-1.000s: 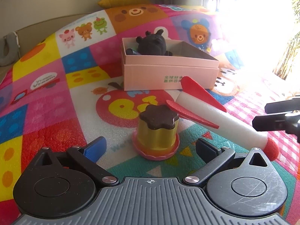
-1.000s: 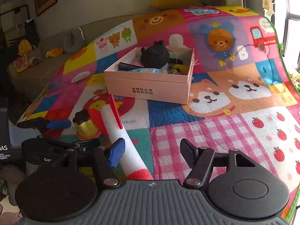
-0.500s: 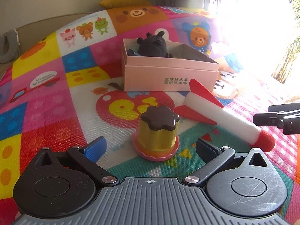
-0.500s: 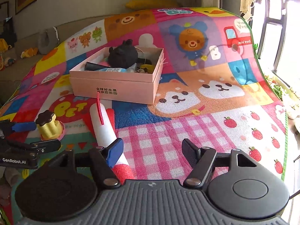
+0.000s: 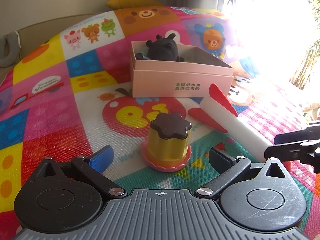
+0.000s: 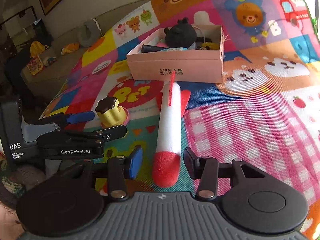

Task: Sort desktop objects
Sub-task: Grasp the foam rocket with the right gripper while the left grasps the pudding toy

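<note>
Plenty of open mat (image 6: 250,124) right of the foam rocket (image 6: 170,124). On its left it's tight: the pudding toy (image 6: 110,114) and the left gripper (image 6: 96,124) sit there. The pink box (image 6: 176,68) blocks just beyond the rocket's tail, nearly touching.

Left gripper (image 6: 104,124) – "GenRobot.AI"; its grey unit (image 6: 14,138) – "DAS"; mat (image 6: 250,120) – "PET".

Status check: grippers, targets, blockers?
Left gripper open around yellow pudding toy with brown star lid. Right gripper open astride white foam rocket's red nose. Pink cardboard box ahead, path unobstructed.
</note>
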Demonstrator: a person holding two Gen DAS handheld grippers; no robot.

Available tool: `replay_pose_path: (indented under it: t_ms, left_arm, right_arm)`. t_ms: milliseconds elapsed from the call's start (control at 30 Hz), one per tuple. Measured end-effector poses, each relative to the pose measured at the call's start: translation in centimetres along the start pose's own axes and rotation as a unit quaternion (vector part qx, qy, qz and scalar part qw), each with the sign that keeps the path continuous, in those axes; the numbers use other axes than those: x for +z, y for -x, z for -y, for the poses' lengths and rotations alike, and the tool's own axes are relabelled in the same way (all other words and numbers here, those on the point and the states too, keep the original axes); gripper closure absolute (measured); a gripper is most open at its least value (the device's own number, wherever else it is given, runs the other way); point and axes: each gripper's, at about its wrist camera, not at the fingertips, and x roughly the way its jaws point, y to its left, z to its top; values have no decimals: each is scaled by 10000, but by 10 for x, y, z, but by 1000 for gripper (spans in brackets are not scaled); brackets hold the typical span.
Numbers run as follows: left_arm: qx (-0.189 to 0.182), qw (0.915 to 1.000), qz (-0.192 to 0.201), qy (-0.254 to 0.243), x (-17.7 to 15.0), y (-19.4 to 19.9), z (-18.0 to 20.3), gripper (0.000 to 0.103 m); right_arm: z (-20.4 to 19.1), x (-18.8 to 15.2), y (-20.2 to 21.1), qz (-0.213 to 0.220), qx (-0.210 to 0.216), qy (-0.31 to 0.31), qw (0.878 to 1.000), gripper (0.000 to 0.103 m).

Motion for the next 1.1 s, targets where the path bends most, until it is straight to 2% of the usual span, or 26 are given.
replay_pose_path:
  t_ms: [100, 333, 367, 433, 733, 833, 1000, 1067, 1100]
  left_arm:
    - [-1, 10000, 0, 0, 0, 0, 0, 0]
    - [1, 10000, 1, -3, 0, 0, 0, 0]
    - [2, 10000, 1, -5, 0, 0, 0, 0]
    - [5, 10000, 1, 0, -1, 0, -1, 0]
    - [139, 9996, -136, -225, 10, -8, 11, 1]
    - [291, 9986, -198, -399, 10, -12, 17, 24]
    - [291, 9984, -199, -451, 12, -13, 17, 34]
    - [295, 9982, -178, -490, 12, -12, 17, 42]
    - [287, 9981, -181, -506, 11, -11, 18, 42]
  right_arm:
    - [-6, 7, -6, 103, -360, 275, 9989, 57]
    - [0, 34, -39, 102, -325, 21, 9994, 61]
    - [0, 34, -43, 87, -362, 0, 9993, 65]
    - [1, 32, -47, 43, -406, -72, 9991, 74]
    - [26, 8, -19, 103, -642, -432, 9969, 75]
    - [26, 3, -16, 89, -696, -394, 9968, 75]
    - [22, 1, -19, 98, -749, -334, 9966, 74]
    - [21, 2, -21, 102, -759, -337, 9965, 74]
    - [21, 3, -21, 93, -762, -339, 9965, 74]
